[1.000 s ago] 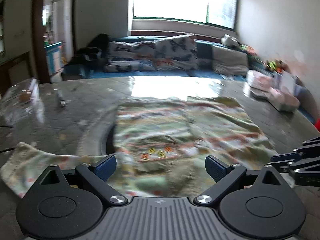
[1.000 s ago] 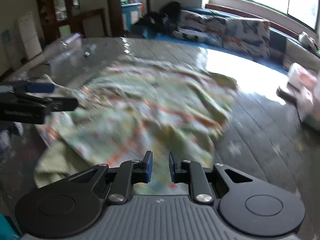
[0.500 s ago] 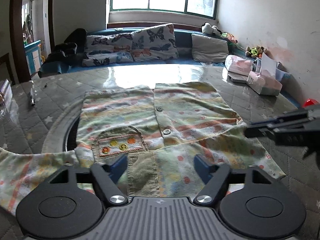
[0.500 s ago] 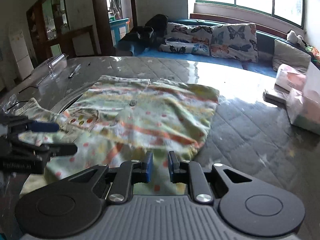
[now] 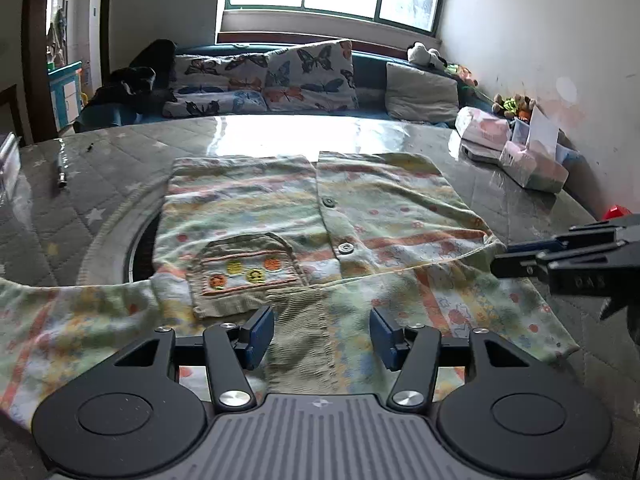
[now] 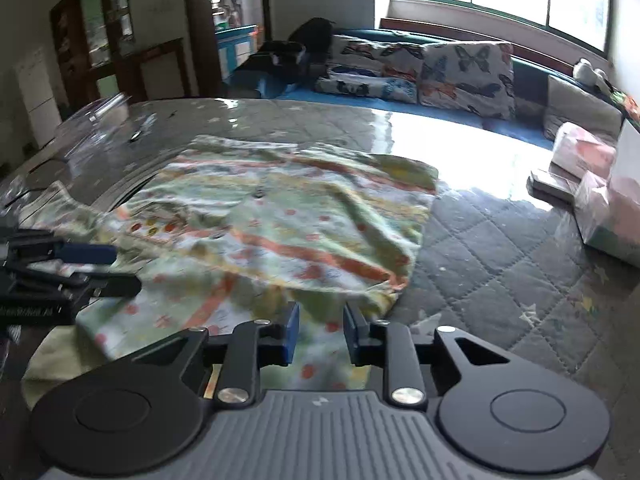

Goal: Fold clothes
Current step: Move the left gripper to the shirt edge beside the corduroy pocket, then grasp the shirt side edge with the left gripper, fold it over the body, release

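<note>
A pale green child's cardigan [image 5: 320, 216] with orange stripes, two buttons and a patch pocket with round motifs lies front-up and spread out on the quilted grey bench [image 5: 100, 200], one sleeve trailing off at its left. The left gripper [image 5: 322, 330] hangs over its ribbed collar, jaws closing, fabric below them but not pinched. The right gripper [image 6: 318, 334] sits over the other sleeve, jaws opening, released

My left gripper [image 5: 322, 334] hangs over the near collar edge of the patterned shirt [image 5: 280, 216], its jaws closing with cloth below them, not yet pinched. The shirt lies spread on the quilted tabletop [image 5: 92, 184]. My right gripper [image 5: 560, 260] enters from the right beside the sleeve.
</note>
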A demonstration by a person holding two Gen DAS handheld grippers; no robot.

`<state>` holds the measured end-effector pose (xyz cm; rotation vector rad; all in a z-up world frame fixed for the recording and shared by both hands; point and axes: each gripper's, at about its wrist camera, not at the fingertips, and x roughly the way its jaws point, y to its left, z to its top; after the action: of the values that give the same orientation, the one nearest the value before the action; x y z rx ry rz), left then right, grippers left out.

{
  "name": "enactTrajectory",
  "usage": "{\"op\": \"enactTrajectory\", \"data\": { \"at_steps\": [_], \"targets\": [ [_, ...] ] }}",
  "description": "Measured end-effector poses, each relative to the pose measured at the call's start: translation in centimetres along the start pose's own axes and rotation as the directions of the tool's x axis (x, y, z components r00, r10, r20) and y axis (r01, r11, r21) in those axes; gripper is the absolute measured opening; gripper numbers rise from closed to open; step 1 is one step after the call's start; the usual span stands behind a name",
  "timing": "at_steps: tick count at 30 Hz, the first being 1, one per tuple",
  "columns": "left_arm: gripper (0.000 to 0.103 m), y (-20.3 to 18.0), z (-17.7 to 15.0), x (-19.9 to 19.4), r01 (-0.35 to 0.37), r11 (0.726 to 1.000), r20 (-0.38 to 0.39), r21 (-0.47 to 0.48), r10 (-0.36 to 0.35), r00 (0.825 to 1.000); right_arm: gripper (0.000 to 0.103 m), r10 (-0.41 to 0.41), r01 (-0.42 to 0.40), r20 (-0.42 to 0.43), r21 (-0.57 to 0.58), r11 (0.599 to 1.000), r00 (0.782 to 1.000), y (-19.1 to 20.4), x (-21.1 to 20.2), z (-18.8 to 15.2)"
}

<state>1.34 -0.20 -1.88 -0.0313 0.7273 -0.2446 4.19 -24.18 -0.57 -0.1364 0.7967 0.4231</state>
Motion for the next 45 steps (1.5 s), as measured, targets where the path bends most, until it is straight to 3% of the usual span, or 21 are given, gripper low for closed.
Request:
{"op": "enactTrajectory", "data": {
  "at_steps": [4,13,20,26,32,40,42,45],
  "targets": [
    [0.057,0.5,-0.6,-0.8,-0.020,1.000,0.008,0.004,0.020,1.000,0.034,0.028,-0.028,-0.016,-0.036,0.999,0.999,1.5,-1.1,-1.1],
    [0.059,0.7,-1.6,-1.0,-0.043,0.999,0.001,0.032,0.043,0.999,0.036,-0.024,0.018,-0.051,-0.128,0.992,0.998,3.4,-2.2,-3.9],
    [0.063,3.2,-1.7,-3.2,-0.111,0.993,0.032,-0.036,0.112,0.993,0.037,0.038,-0.038,-0.002,-0.182,0.983,0.999,5.5,-2.5,-1.6],
    [0.066,7.4,-2.0,-4.1,-0.220,0.966,0.016,-0.132,0.224,0.974,0.037,0.117,-0.113,0.003,-0.230,0.967,0.993,8.8,0.0,0.2],
    [0.068,12.6,-2.1,-5.3,-0.339,0.908,0.001,-0.246,0.350,0.937,0.037,0.141,-0.147,-0.040,-0.274,0.950,0.989,11.0,2.6,0.2],
    [0.066,19.4,-2.2,-6.5,-0.529,0.759,-0.031,-0.379,0.561,0.827,0.040,0.138,-0.145,-0.044,-0.283,0.948,0.989,11.1,2.1,0.0],
    [0.065,20.7,-2.4,-6.6,-0.552,0.729,-0.047,-0.405,0.586,0.809,0.040,0.140,-0.146,-0.042,-0.280,0.949,0.989,11.1,1.9,0.0],
    [0.061,22.1,-2.6,-6.7,-0.564,0.703,-0.064,-0.434,0.600,0.798,0.040,0.143,-0.148,-0.040,-0.276,0.950,0.989,11.0,1.7,-0.1]
  ]
}}
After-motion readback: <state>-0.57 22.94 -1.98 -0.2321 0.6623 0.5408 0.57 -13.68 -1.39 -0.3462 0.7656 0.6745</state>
